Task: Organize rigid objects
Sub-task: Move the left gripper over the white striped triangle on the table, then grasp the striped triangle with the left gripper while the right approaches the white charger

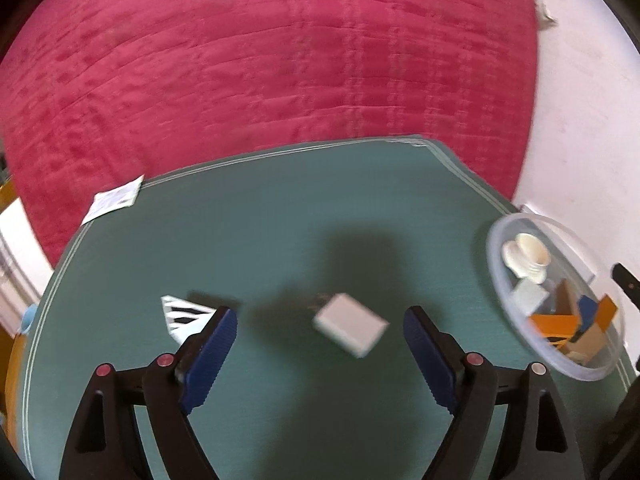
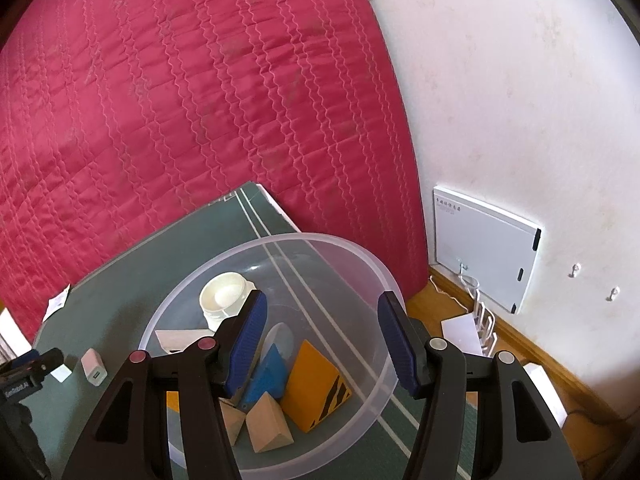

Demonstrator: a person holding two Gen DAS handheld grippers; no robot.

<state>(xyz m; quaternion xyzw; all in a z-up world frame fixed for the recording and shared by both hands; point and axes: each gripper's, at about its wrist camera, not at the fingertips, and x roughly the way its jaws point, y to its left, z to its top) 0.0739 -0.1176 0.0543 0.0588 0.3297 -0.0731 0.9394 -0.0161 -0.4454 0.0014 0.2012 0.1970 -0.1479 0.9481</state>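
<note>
A white charger block (image 1: pixel 350 325) lies on the green mat (image 1: pixel 280 220), just ahead of and between the fingers of my open, empty left gripper (image 1: pixel 320 344). A black-and-white striped piece (image 1: pixel 182 316) lies by its left finger. A clear plastic bowl (image 1: pixel 496 256) at the mat's right edge holds a white cup (image 1: pixel 526 258) and orange, blue and wooden blocks. My right gripper (image 2: pixel 320 340) is open and empty above that bowl (image 2: pixel 360 264), over an orange block (image 2: pixel 312 380), a blue block (image 2: pixel 268 376) and wooden wedges (image 2: pixel 268 424). The charger (image 2: pixel 94 368) shows at its left.
A red quilted mattress (image 1: pixel 260 60) stands behind the mat. A white wall (image 2: pixel 520 100) with a white router (image 2: pixel 484 248) is to the right, above a wooden floor with cables. A paper card (image 1: pixel 114 200) lies at the mat's far left corner.
</note>
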